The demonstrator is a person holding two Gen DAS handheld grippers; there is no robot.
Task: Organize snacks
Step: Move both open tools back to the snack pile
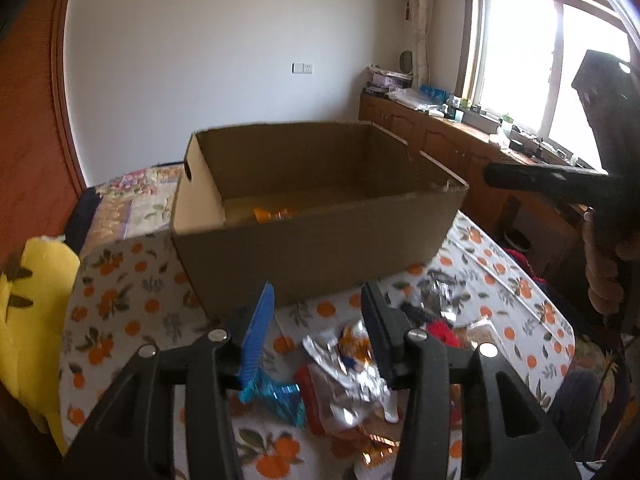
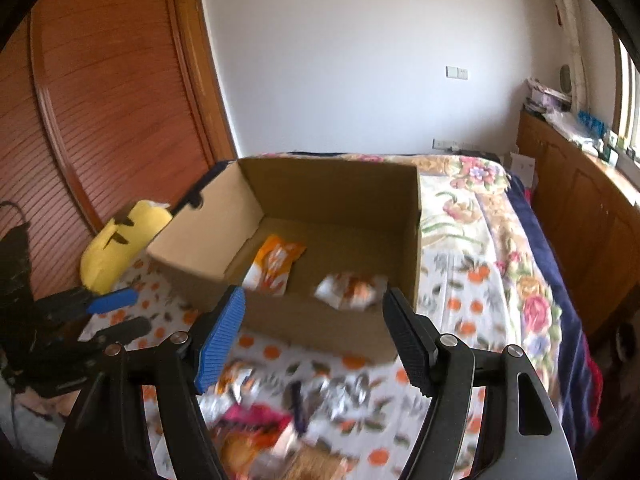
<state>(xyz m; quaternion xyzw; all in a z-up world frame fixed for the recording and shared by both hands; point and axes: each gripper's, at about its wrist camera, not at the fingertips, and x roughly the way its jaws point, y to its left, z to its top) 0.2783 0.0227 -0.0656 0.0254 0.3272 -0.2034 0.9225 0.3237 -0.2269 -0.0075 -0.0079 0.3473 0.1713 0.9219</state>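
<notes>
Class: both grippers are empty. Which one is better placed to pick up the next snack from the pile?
Probably the left gripper: open, low over the snack pile. The right gripper, also open, looks into the cardboard box.

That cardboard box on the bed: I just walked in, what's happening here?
A person with a gripper in each hand is sorting snacks. The cardboard box already holds an orange packet and a white packet. More snack packets lie loose on the orange-print cloth. The right gripper and left gripper are both open, holding nothing.
</notes>
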